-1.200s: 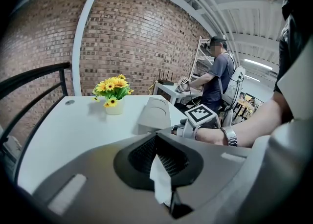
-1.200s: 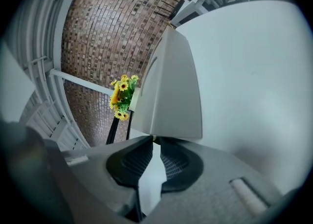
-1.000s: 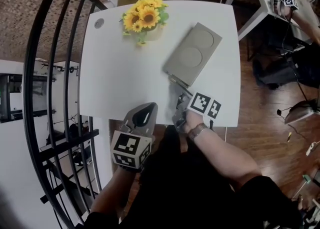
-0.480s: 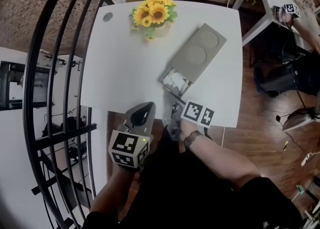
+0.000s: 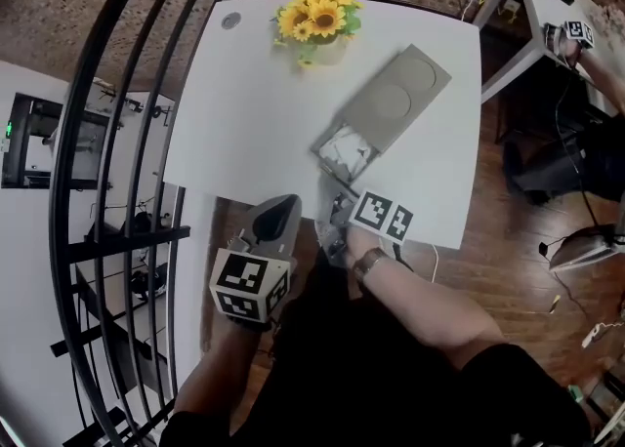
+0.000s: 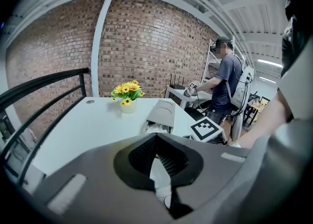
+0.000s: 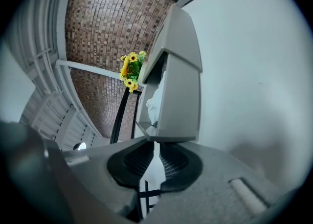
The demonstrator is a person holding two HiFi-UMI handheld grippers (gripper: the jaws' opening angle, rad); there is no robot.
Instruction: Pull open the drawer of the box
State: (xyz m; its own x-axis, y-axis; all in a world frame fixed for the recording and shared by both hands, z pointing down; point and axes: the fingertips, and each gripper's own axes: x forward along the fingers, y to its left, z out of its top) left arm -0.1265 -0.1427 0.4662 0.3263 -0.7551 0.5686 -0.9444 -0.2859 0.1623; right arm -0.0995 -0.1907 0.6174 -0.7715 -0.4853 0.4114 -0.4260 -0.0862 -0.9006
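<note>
Pinches the front lip of the drawer [image 5: 340,154] with the right gripper [image 5: 337,199], jaws narrowed down onto it close to the near edge of the table [image 5: 244,113]. Holds the left gripper [image 5: 283,206] idle just off that near edge, further left, jaws almost together with nothing between. Finds the box [image 5: 391,103] lying aslant on the right half of the table, drawer partly out toward the near side and baring crumpled white stuff [image 7: 154,100]. Leaves the sunflowers [image 5: 317,18] well apart at the far side.

To do this step well:
- Pull straight along the long axis of the box, never sideways, so as not to jam the drawer in its slot.
- Keep the pinch firm and draw slowly. With the box unpinned, expect it may slide along rather than open.
- Consider bracing the box top with the free left gripper.
- Stop short of the table edge, to avoid dropping the drawer clear.

Against a second ago: shows the drawer plainly further out, barely cracked then, open enough now to bare the white contents. Has brought the right gripper nearer the table edge with it. Keeps the left gripper much where it was.
</note>
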